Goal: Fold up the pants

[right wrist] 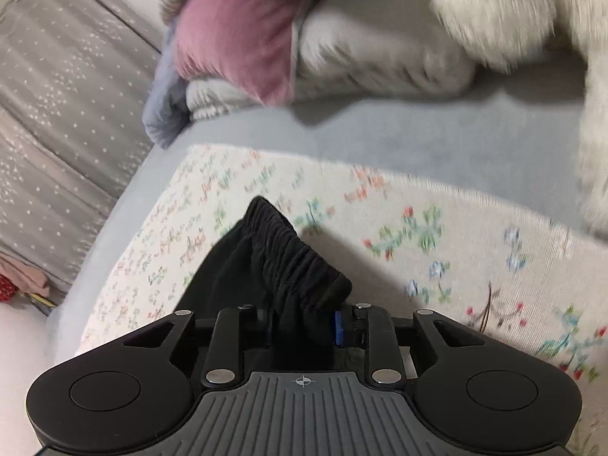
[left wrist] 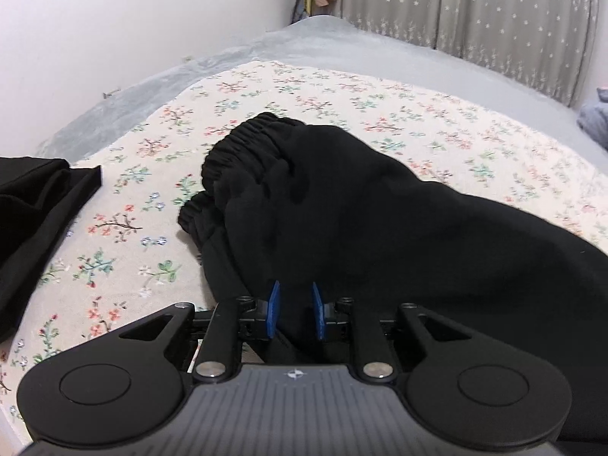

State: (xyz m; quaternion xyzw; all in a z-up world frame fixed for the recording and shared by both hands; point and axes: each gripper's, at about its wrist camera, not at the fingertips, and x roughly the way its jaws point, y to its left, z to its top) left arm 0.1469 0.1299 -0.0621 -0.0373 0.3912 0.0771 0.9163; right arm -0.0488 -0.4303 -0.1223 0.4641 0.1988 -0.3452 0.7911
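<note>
Black pants (left wrist: 380, 220) fill the left wrist view, heaped on the floral sheet (left wrist: 266, 87) that covers the bed, with their gathered elastic cuffs (left wrist: 243, 148) pointing away from the camera toward the white wall. Down at the near edge, the left hand-held gripper (left wrist: 295, 311) has its blue pads (left wrist: 274, 309) set narrow, with a fold of the black fabric running between them; whether they truly pinch it, I cannot tell. Left of the pants, well apart from them, a second piece of black cloth (left wrist: 34, 220) lies flat on the same sheet. Beyond the pants, a grey blanket (left wrist: 342, 41) runs up to a star-patterned curtain (left wrist: 494, 11). Over to the right wrist view, and it is blurred: the right hand-held gripper (right wrist: 304, 325) is clamped on the pants (right wrist: 266, 277), the ruched elastic band (right wrist: 300, 258) bunched up and rising straight out of its jaws, one blue pad (right wrist: 338, 326) showing against the cloth. Behind the pants the floral sheet (right wrist: 418, 209) gives way to the grey blanket (right wrist: 380, 129), and past that sits a pile of bedding with a pink pillow (right wrist: 235, 34) and a fluffy white throw (right wrist: 494, 11).
</note>
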